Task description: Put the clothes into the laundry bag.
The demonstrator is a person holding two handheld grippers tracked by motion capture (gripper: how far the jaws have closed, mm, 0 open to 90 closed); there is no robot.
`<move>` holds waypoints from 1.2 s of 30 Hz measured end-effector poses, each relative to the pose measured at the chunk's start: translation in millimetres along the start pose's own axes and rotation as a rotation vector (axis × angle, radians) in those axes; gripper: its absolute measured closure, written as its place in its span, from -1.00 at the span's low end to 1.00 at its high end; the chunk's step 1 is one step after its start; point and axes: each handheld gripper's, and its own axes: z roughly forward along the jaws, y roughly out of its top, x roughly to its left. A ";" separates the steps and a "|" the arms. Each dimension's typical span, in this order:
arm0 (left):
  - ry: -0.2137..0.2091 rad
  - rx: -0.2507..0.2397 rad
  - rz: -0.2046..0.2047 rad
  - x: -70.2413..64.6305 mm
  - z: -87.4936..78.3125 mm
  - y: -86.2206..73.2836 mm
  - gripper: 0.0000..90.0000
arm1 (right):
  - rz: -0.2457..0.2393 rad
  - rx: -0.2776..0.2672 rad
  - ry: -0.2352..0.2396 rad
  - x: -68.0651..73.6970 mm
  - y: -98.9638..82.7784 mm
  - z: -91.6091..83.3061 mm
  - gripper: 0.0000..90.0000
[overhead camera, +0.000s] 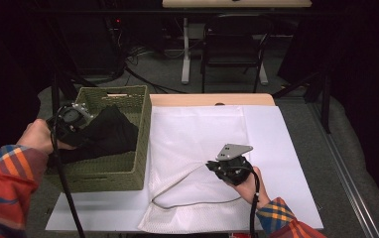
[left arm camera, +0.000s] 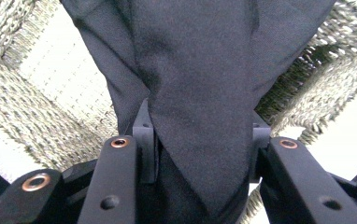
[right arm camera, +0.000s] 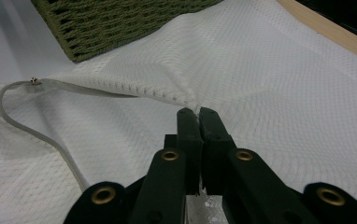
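High view: we see the left hand-held gripper (overhead camera: 73, 121) clamped on a black cloth (overhead camera: 105, 136) over the green basket (overhead camera: 128, 173), the cloth hanging from its jaws into the basket. To its right on the tabletop (overhead camera: 296, 163) lies a white mesh bag (overhead camera: 197, 134); the right hand-held gripper (overhead camera: 222, 167), jaws pinched tight on the bag's edge, holds the mouth near the drawstring (overhead camera: 192, 203). We judge the cloth must travel rightward to that opening.

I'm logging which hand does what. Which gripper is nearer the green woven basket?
Left. The left gripper holds black cloth over the basket; the right gripper pinches the white mesh bag beside it.
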 end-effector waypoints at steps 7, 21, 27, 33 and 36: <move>0.000 -0.010 0.010 -5.4 -10.9 2.6 0.36 | 0.001 0.002 -0.001 0.3 0.1 0.1 0.97; 0.011 -0.024 0.022 -11.3 -29.7 5.6 0.36 | 0.002 0.001 -0.002 0.4 0.1 0.1 0.97; 0.006 -0.046 0.021 -13.9 -39.7 5.2 0.36 | 0.001 0.001 -0.002 0.4 0.2 0.6 0.97; 0.010 -0.056 0.040 -17.6 -48.5 6.8 0.36 | 0.000 0.000 -0.002 0.2 0.1 1.0 0.97; 0.000 -0.065 0.043 -20.6 -51.7 7.6 0.36 | 0.000 -0.001 -0.002 0.0 0.1 1.0 0.97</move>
